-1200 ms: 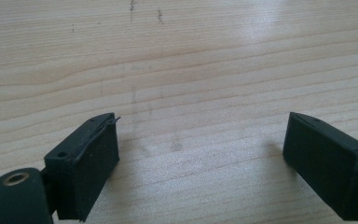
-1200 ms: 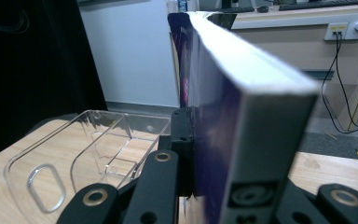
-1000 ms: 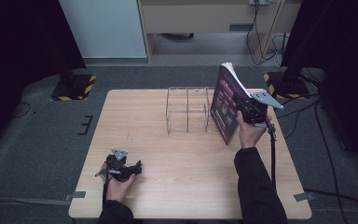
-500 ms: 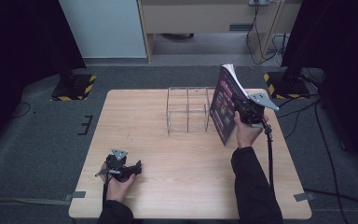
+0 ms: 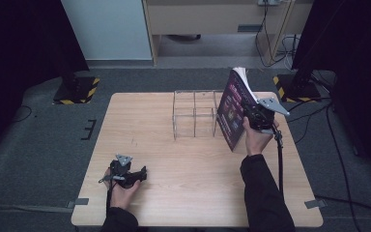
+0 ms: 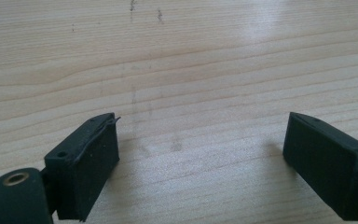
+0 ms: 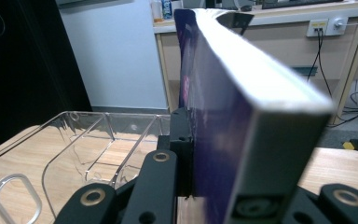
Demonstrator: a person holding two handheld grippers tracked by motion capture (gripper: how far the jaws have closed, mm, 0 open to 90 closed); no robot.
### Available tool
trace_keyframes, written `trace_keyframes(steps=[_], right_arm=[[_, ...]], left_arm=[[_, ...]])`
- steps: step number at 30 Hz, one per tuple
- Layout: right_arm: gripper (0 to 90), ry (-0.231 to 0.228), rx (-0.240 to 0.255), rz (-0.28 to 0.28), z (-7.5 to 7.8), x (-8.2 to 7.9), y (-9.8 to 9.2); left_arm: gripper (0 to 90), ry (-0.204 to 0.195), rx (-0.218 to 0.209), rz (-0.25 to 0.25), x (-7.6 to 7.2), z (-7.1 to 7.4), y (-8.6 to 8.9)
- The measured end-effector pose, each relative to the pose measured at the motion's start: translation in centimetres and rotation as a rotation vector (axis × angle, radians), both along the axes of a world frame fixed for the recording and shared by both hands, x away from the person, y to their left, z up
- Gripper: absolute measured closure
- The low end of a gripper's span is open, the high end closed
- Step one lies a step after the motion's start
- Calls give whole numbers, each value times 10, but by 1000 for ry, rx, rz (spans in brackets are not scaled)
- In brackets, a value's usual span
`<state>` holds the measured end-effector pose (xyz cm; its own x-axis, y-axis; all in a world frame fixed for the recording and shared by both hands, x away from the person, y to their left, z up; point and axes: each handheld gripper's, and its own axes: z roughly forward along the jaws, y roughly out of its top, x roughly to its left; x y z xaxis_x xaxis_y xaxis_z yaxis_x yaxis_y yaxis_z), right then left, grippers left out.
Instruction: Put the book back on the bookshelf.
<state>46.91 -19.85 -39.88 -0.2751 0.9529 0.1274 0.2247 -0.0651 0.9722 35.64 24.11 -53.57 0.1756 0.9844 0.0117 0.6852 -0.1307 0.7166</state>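
1. The purple book [image 5: 232,109] stands tilted at the table's [image 5: 183,159] far right, beside the clear rack [image 5: 195,114]; its cover print is too small to read.
2. The right gripper [image 5: 255,117] has its fingers clenched on the book.
3. The left gripper [image 5: 125,175] rests near the front left with fingers released.

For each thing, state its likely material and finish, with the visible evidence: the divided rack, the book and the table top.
Rack: clear glossy plastic, probably acrylic; the table shows through its walls. Book: paper pages under a glossy purple printed cover, whose face catches light. Table: pale wood or wood-look laminate, smooth with a slight sheen; grain lines run across it.
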Motion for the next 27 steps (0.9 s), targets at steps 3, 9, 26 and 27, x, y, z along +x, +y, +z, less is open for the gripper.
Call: trace_keyframes(steps=[3, 9, 26, 27], right_arm=[[827, -16, -9, 6, -1, 0, 2], [828, -34, 14, -1, -3, 3, 3], [662, 24, 6, 23, -1, 5, -6], [644, 23, 6, 23, 0, 4, -6]], left_arm=[[95, 0, 0, 0, 0, 0, 0], [95, -1, -1, 1, 0, 0, 0], [95, 0, 0, 0, 0, 0, 0], [94, 0, 0, 0, 0, 0, 0]])
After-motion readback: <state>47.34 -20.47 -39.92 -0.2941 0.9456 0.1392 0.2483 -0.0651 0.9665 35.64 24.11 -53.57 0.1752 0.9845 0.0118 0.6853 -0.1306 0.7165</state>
